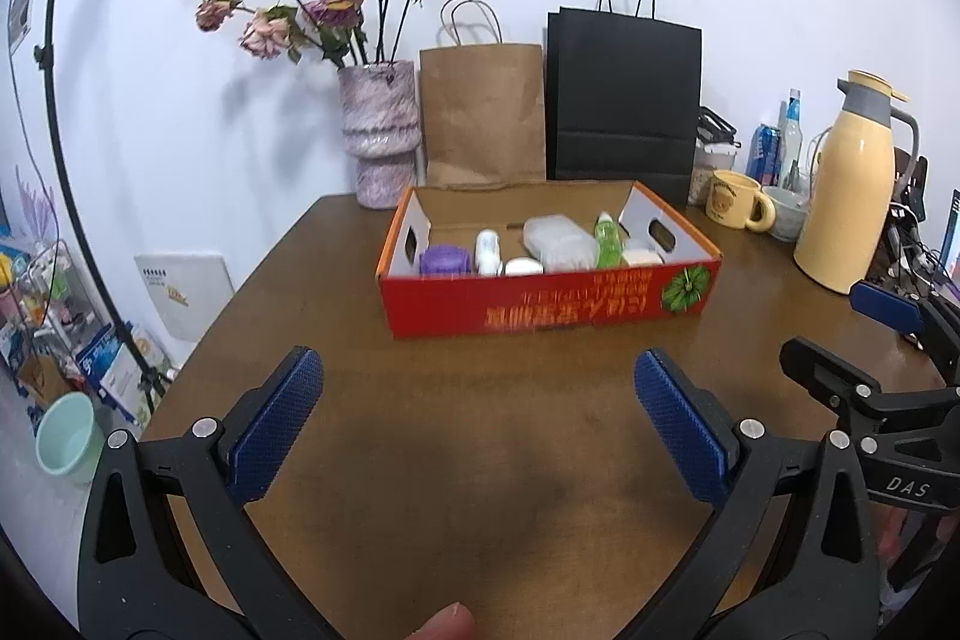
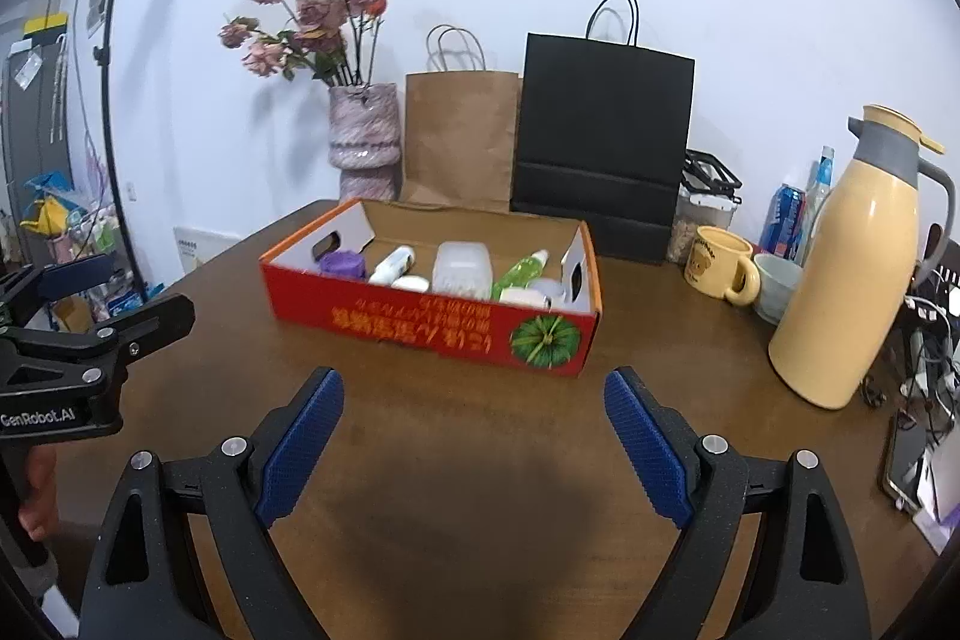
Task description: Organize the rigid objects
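Observation:
A red cardboard box (image 1: 540, 307) (image 2: 420, 322) stands on the brown table. Inside it lie a purple jar (image 1: 443, 260) (image 2: 342, 263), a white tube (image 1: 487, 250) (image 2: 393, 267), a clear plastic container (image 1: 558, 241) (image 2: 462, 269), a green bottle (image 1: 609, 241) (image 2: 522, 273) and small white items. My left gripper (image 1: 477, 370) is open and empty, over bare table in front of the box. My right gripper (image 2: 474, 391) is open and empty too, just in front of the box. Each gripper shows at the edge of the other's view.
Behind the box stand a vase of dried roses (image 1: 378, 136) (image 2: 363, 136), a brown paper bag (image 1: 483, 112) and a black paper bag (image 1: 624, 100). At the right are a yellow thermos (image 2: 852, 268), a yellow mug (image 2: 720, 263), a bowl, cans and cables.

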### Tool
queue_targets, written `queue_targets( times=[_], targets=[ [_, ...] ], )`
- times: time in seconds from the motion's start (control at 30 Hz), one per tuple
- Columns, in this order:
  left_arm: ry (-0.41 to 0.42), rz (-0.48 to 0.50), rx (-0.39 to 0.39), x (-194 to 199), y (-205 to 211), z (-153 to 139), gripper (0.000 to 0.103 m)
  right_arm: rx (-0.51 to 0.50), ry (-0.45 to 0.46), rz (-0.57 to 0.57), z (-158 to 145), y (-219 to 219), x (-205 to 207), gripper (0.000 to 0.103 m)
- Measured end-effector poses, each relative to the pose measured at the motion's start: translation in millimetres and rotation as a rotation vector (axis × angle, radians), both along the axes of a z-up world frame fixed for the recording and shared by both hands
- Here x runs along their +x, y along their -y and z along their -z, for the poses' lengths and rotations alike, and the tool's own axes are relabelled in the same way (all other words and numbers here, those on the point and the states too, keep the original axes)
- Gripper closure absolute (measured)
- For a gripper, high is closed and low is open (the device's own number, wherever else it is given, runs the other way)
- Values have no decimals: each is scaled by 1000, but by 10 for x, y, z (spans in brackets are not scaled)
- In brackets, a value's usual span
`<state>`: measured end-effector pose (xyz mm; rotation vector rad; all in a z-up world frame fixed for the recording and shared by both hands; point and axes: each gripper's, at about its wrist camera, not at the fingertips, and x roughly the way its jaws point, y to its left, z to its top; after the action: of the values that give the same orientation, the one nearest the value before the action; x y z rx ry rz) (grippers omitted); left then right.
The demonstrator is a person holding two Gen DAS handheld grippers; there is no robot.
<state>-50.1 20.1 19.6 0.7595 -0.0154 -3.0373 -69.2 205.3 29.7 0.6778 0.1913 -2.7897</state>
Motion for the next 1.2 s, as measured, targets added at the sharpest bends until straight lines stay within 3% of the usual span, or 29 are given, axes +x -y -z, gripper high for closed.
queue_targets(
  times=[0.53,1.2],
  targets=[
    [13,-1,-6,562,-36,207,0,14,-12,-2,155,-64,714,11],
    [11,6,-5,613,-44,202,0,15,-15,-13,157,-33,763,10]
  ],
)
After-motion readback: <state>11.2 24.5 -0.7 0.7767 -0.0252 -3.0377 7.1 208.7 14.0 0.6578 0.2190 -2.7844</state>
